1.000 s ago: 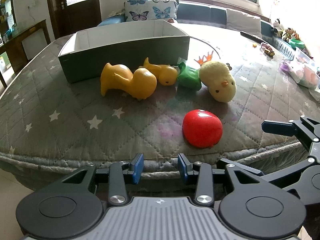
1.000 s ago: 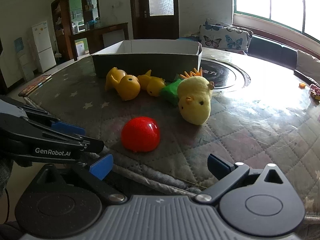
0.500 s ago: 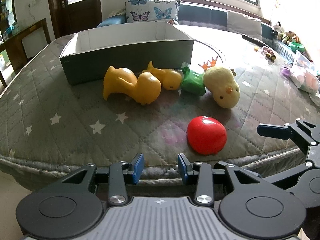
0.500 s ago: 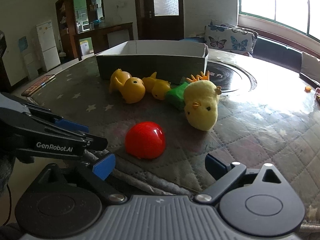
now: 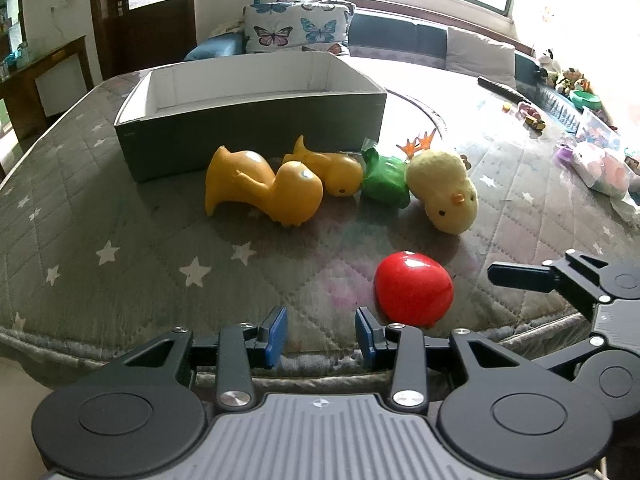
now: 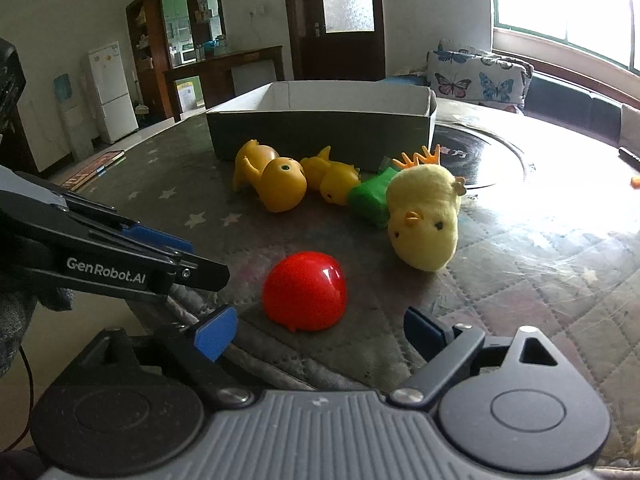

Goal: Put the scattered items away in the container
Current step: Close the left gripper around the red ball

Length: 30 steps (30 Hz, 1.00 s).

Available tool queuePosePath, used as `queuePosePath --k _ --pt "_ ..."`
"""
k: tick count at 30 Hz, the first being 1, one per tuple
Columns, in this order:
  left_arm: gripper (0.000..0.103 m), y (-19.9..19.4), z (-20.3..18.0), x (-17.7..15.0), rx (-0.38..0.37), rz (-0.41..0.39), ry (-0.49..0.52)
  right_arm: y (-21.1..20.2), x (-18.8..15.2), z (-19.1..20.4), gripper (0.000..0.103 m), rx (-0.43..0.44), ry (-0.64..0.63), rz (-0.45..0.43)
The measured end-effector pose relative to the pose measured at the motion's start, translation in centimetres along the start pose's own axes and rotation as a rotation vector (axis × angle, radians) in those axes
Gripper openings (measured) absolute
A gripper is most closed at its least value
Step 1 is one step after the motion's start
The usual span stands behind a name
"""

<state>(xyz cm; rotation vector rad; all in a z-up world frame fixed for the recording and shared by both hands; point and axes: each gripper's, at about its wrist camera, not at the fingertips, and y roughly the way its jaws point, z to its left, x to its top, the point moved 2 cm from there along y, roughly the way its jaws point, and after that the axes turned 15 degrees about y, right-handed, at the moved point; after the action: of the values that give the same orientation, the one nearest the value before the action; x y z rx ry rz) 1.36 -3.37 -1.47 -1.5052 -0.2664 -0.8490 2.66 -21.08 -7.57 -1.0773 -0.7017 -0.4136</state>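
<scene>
A grey cardboard box stands open and looks empty on the quilted table. In front of it lie a large yellow rubber duck, a small yellow duck, a green toy and a yellow plush chick. A red half-ball sits near the table's front edge. My left gripper is open with nothing in it, left of the red half-ball. My right gripper is just short of it, jaws closing with nothing between them.
The table's front edge runs right under both grippers. Small toys and a plastic bag lie at the table's far right. A sofa with butterfly cushions stands behind. A fridge and cabinets are at the left.
Both views have drawn slightly closer to the table and toys. The right gripper's jaws have narrowed. The toys have not moved.
</scene>
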Motion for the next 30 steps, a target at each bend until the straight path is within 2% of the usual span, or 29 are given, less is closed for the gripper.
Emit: queuePosePath --k 8,10,13,20,30 --pt "0.040 -0.6 -0.6 1.4 -0.083 -0.051 0.041 0.7 0.3 0.5 0.078 0.024 -0.034 0.001" --pt "0.040 -0.5 -0.9 1.7 -0.108 -0.053 0.050 1.0 0.3 0.7 0.076 0.031 -0.049 0.001" --pt "0.040 -0.3 -1.5 2.1 -0.152 -0.054 0.067 1.2 0.3 1.0 0.068 0.041 -0.064 0.004" --pt "0.040 0.8 -2.5 2.9 -0.222 -0.036 0.085 1.6 0.1 1.1 0.060 0.035 -0.080 0.002" --pt "0.041 2.5 -2.6 3.5 -0.228 0.018 0.070 2.1 0.1 1.2 0.055 0.033 -0.102 -0.010"
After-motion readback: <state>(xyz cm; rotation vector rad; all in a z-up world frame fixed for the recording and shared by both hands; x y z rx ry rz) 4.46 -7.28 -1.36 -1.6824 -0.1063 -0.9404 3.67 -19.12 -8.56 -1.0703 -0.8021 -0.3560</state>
